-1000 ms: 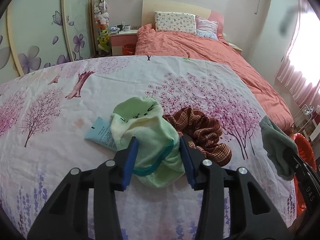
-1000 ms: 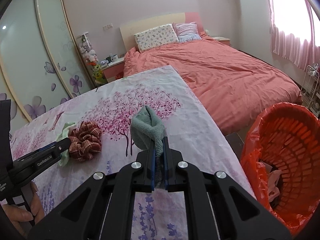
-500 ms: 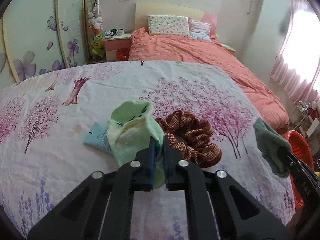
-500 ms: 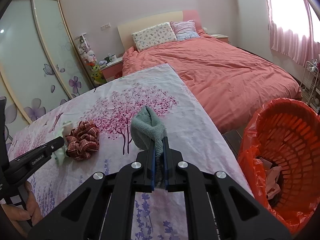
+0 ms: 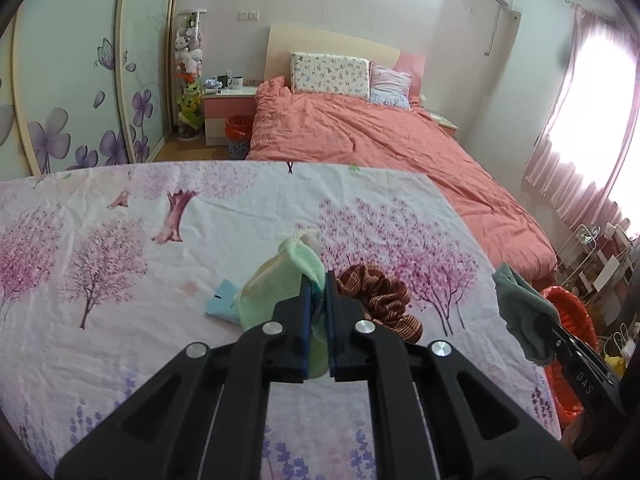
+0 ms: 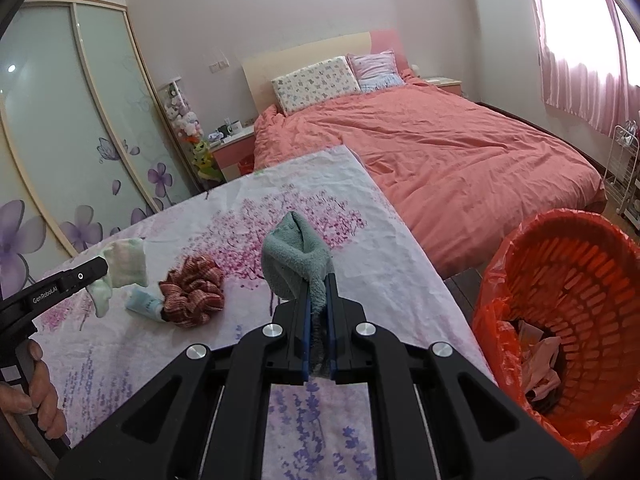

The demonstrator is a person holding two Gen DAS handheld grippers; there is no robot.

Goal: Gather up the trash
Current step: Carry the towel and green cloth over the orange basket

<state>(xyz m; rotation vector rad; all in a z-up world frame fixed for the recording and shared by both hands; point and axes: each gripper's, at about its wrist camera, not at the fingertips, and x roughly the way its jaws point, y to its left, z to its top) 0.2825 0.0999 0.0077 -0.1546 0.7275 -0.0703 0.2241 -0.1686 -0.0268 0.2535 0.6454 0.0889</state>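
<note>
My left gripper (image 5: 317,280) is shut on a light green sock (image 5: 280,280) and holds it lifted above the floral table cloth (image 5: 120,272); the sock also shows in the right wrist view (image 6: 124,268). My right gripper (image 6: 319,284) is shut on a grey-green sock (image 6: 294,260), held above the table's right side; it also shows in the left wrist view (image 5: 520,312). A brown checked scrunchie (image 6: 192,292) and a light blue tube (image 6: 144,305) lie on the cloth. An orange bin (image 6: 568,312) with a red liner stands right of the table, with crumpled trash inside.
A bed with a coral quilt (image 6: 440,152) lies beyond the table. A pink nightstand (image 5: 228,116) and a small orange bin (image 5: 239,132) stand at the back. A wire rack (image 6: 624,172) stands at the far right by the curtains. Wardrobe doors with flowers line the left.
My left gripper closed on the light green sock and lifted it off the cloth, uncovering the blue tube. My right gripper, still holding the grey-green sock, rose slightly beside the orange bin.
</note>
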